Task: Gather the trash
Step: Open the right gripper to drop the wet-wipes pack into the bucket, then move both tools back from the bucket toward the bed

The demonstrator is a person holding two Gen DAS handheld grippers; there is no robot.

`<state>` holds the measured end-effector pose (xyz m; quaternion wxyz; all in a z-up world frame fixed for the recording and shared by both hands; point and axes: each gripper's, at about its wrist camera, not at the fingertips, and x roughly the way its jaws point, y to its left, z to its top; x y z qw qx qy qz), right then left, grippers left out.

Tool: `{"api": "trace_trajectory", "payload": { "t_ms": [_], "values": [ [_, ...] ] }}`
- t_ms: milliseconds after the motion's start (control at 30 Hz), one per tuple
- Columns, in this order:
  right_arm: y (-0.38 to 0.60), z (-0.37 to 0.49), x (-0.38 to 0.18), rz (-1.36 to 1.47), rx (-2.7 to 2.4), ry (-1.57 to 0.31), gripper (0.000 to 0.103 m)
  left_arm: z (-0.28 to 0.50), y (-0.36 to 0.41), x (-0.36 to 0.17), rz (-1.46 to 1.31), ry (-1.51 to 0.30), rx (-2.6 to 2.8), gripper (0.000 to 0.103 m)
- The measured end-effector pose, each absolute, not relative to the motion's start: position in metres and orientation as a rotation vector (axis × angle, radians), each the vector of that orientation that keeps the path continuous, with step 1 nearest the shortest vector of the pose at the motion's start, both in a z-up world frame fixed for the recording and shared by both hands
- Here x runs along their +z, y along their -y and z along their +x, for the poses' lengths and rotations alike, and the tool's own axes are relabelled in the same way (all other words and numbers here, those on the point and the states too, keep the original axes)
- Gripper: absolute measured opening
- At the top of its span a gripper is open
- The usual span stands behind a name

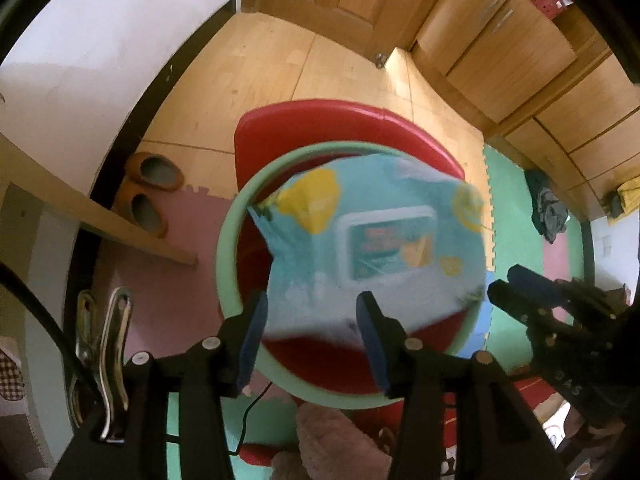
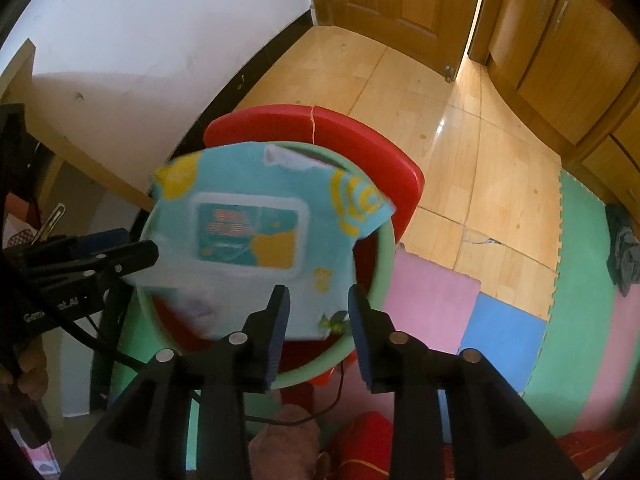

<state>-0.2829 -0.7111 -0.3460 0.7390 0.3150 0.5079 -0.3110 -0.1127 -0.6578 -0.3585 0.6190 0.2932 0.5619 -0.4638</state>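
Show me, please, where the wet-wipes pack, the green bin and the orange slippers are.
wet-wipes pack point(image 2: 248, 236): right wrist view, on its white lid.
green bin point(image 1: 226, 256): left wrist view, on its left rim.
orange slippers point(image 1: 154, 170): left wrist view, on the upper slipper.

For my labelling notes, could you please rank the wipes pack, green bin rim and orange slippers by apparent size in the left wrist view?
1. green bin rim
2. wipes pack, nearer the camera, so somewhat inflated
3. orange slippers

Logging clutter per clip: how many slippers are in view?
2: both orange slippers lie side by side on the floor by the left wall, left wrist view only. Others may be hidden.
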Motion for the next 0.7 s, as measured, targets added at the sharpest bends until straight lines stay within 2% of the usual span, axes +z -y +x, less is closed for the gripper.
{"api": "trace_trajectory", "payload": {
  "t_ms": [700],
  "values": [
    [0.702, -0.247, -0.327, 0.668, -0.595, -1.079, 0.032, -0.101, 0.628, -0.328, 0.582, -1.330, -1.019, 0.050]
  ]
}}
